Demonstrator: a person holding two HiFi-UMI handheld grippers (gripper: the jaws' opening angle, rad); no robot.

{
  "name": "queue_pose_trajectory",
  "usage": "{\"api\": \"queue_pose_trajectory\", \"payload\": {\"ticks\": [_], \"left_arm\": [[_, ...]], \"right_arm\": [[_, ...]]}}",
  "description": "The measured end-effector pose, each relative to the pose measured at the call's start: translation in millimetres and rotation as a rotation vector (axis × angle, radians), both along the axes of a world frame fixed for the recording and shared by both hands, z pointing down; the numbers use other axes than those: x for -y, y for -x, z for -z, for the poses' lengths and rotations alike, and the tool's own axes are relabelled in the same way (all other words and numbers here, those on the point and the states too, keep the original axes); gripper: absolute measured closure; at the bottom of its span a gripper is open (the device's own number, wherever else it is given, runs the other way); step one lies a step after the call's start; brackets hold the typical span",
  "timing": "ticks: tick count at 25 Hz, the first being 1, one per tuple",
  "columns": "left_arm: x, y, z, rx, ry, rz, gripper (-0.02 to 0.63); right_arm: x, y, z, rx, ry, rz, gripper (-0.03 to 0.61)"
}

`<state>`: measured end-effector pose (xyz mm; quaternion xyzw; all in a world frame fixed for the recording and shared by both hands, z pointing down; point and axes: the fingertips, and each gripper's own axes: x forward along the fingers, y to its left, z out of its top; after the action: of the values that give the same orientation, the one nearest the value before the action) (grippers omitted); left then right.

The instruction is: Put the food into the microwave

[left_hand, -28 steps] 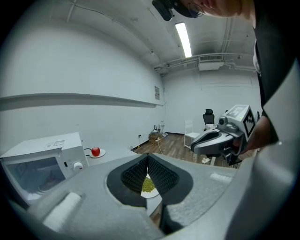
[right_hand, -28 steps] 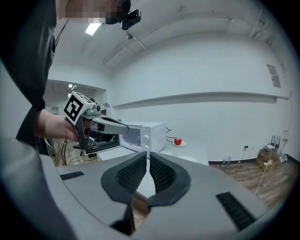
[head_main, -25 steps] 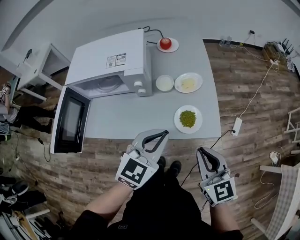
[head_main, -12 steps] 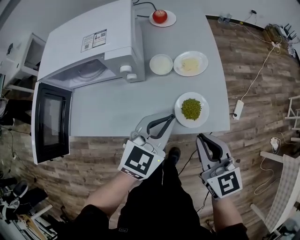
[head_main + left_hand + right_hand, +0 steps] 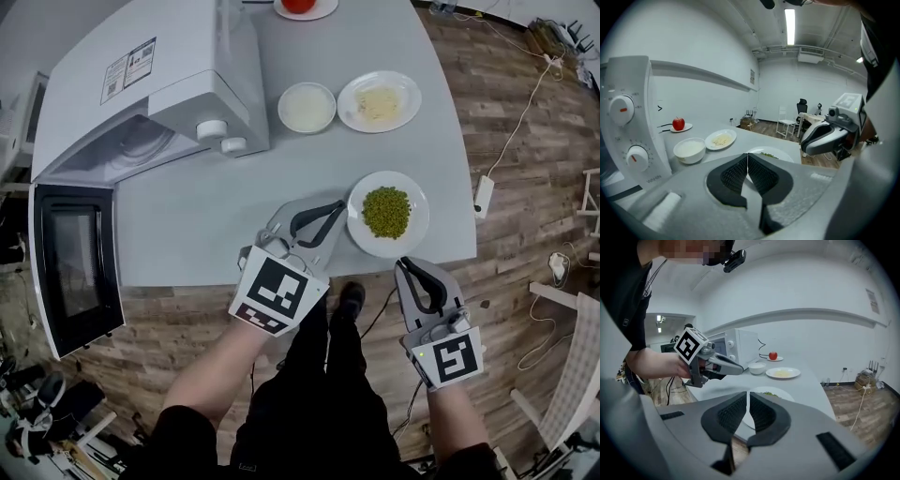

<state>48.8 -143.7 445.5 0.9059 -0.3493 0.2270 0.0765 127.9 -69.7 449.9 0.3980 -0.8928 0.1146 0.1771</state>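
Observation:
A white plate of green peas sits near the table's front edge. Further back stand a white bowl, a plate of pale yellow food and a red apple on a small plate. The white microwave is at the left with its door swung open. My left gripper is shut and empty, its tips just left of the pea plate. My right gripper is shut and empty, off the table's front edge, below that plate.
The grey table has bare surface between the microwave and the pea plate. A power strip and cables lie on the wooden floor to the right. The microwave's knobs show close at the left of the left gripper view.
Both grippers have come down and forward toward the table. The left one now reaches over the front edge beside the pea plate. Both jaws stayed shut.

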Motion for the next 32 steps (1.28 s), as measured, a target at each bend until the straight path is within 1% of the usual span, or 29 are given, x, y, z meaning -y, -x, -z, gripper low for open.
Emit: {"api": "queue_pose_trajectory", "payload": {"ticks": [3, 6, 12, 17, 19, 21, 27, 30, 32], "left_arm": [[8, -7, -17, 0.022, 0.032, -0.032, 0.604], [17, -12, -31, 0.042, 0.058, -0.052, 0.604], [31, -17, -48, 0.096, 0.079, -0.073, 0.604], [41, -21, -52, 0.121, 0.104, -0.097, 0.603], [44, -23, -55, 0.138, 0.123, -0.108, 0.603], [48, -24, -59, 0.147, 0.143, -0.115, 0.603], [53, -31, -67, 0.126, 0.209, -0.145, 0.603], [55, -32, -70, 0.129, 0.217, -0.144, 0.603], [56, -34, -71, 0.126, 0.224, -0.147, 0.603]], "right_arm": [[0, -1, -17, -0.015, 0.018, 0.000, 0.560], [3, -3, -28, -0.063, 0.020, 0.007, 0.557], [5, -6, -46, -0.189, 0.016, 0.056, 0.480], [1, -7, -55, -0.312, 0.005, 0.103, 0.449], [1, -8, -57, -0.325, 0.004, 0.111, 0.442], [1, -9, -59, -0.319, 0.016, 0.114, 0.437], [5, -15, -63, -0.355, 0.010, 0.114, 0.420], [4, -18, -65, -0.384, 0.003, 0.125, 0.414], [4, -20, -67, -0.380, 0.006, 0.127, 0.410]]}}
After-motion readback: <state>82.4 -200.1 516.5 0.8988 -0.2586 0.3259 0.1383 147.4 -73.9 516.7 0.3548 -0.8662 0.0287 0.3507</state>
